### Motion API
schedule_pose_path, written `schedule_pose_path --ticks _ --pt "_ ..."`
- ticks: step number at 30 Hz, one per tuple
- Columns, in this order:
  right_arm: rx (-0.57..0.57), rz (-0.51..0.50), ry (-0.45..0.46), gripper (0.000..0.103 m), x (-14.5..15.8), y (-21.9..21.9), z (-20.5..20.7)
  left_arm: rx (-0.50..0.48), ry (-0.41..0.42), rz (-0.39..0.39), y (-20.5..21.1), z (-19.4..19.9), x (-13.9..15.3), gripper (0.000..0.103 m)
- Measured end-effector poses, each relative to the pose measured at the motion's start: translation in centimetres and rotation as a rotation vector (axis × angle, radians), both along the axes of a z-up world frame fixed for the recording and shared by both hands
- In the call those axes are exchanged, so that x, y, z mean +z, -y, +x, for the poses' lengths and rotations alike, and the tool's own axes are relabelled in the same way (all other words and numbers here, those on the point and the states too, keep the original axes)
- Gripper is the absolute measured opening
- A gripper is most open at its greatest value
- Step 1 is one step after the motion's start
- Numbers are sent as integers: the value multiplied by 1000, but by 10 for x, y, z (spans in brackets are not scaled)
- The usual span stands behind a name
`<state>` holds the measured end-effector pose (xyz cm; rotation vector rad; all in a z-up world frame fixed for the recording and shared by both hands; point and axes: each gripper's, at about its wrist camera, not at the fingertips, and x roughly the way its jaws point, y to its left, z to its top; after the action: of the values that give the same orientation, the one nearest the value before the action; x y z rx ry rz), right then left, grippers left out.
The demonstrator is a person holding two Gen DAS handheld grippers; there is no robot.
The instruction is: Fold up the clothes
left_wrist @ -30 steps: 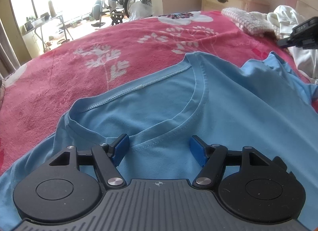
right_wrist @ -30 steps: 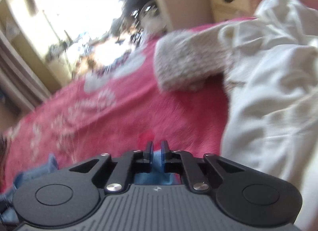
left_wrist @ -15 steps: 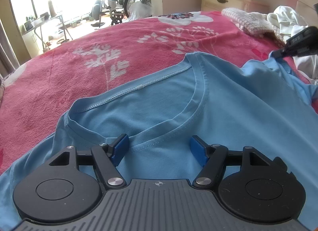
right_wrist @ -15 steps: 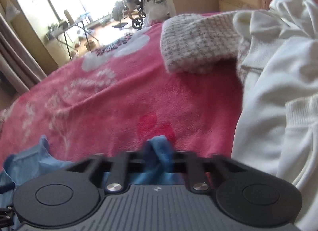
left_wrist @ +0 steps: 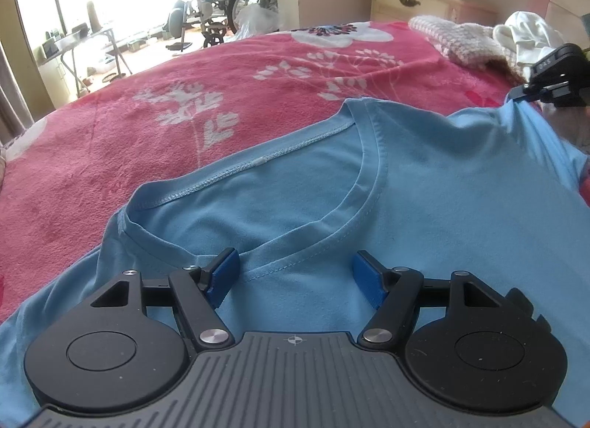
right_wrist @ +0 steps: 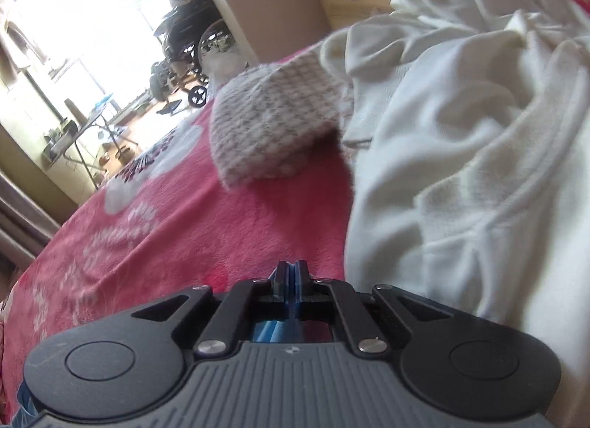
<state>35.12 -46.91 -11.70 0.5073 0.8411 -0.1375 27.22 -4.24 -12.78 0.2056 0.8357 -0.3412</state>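
— Since a moment ago your right claw (right_wrist: 292, 270) has pinched fully shut again on the blue T-shirt's (left_wrist: 424, 184) shoulder edge and drawn that corner taut; it was looser half a second back.

— And your left claw (left_wrist: 295, 273)?

— Unmoved, low centre of its frame, blue pads wide apart and holding nothing, straddling the front of the ribbed neckline (left_wrist: 372, 184).

— Where does the shirt lie?

— Spread smooth over the lower half of the left view, soft thin knit with a stitched collar seam, on the bed's fleecy pink blanket (left_wrist: 155, 125) with white flower prints.

— Anything beside it?

— Upper right: a nubbly checked knit piece (right_wrist: 273, 125), folded and rounded, touching a crumpled cream fleece garment (right_wrist: 472, 140). A narrow pleat of blue cloth shows between your right claw's closed pads.
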Motion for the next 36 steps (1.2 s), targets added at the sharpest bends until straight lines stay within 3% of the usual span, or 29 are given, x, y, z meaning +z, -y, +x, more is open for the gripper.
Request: schedule_pose_path --ticks 2,7,12,18,25,27,31,36 --pt "2 9 25 31 9 1 -6 -1 0 1 0 0 0 69" --pt "-4 46 77 50 34 3 -32 -2 -2 -5 -1 0 0 70" --pt "-23 149 -10 51 51 7 -88 -5 -3 -10 -2 1 0 70" --pt "-248 580 -200 53 2 23 -150 0 2 -15 -2 1 -1 71" --pt "-338 769 -193 52 -35 23 -140 8 1 -23 -1 3 -1 71" --pt "-351 759 -171 44 -35 21 -137 8 0 -24 -1 3 -1 71" --pt "-366 709 -116 19 -28 19 -139 8 1 -28 -2 3 -1 71" --pt "-317 398 -27 14 5 9 -140 3 6 -29 -2 3 -2 72"
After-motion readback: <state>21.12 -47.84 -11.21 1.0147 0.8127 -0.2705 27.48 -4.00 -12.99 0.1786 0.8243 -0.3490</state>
